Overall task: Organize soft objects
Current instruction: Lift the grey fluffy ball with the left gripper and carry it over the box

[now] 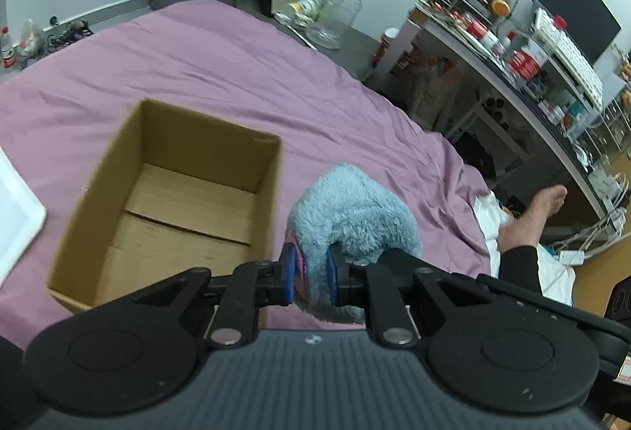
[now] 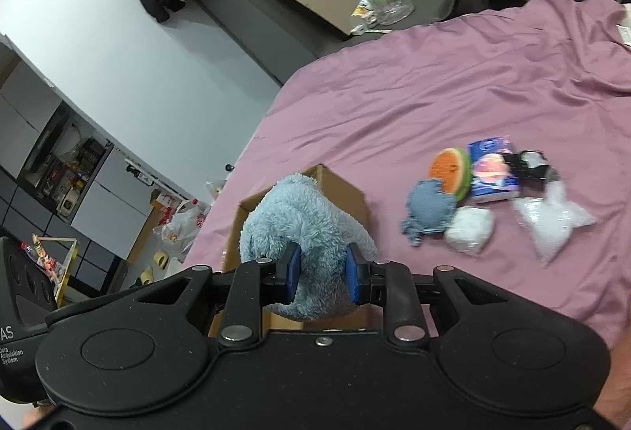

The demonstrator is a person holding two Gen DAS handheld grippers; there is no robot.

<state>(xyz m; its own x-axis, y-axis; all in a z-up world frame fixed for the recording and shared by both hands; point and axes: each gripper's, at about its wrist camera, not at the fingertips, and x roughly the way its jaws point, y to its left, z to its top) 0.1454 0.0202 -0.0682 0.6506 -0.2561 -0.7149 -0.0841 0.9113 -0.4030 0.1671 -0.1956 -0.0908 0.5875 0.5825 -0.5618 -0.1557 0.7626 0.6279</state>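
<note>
A fluffy light-blue plush cloth (image 1: 351, 213) hangs between both grippers above the purple bed. My left gripper (image 1: 311, 274) is shut on its lower edge, just right of an open, empty cardboard box (image 1: 169, 205). In the right wrist view my right gripper (image 2: 321, 274) is shut on the same blue plush (image 2: 299, 225), with the cardboard box (image 2: 343, 189) mostly hidden behind it. Further right on the bed lie a small blue knitted piece (image 2: 428, 209), a white soft pack (image 2: 471, 229), an orange-and-green round cushion (image 2: 451, 169), a blue tissue pack (image 2: 493, 169) and a clear bag (image 2: 552, 221).
A white board edge (image 1: 17, 217) lies left of the box. A person's bare foot (image 1: 532, 213) rests at the bed's right edge. A cluttered desk (image 1: 532, 67) and a glass jar (image 1: 339, 12) stand beyond the bed. Purple sheet (image 2: 453, 83) stretches behind the pile.
</note>
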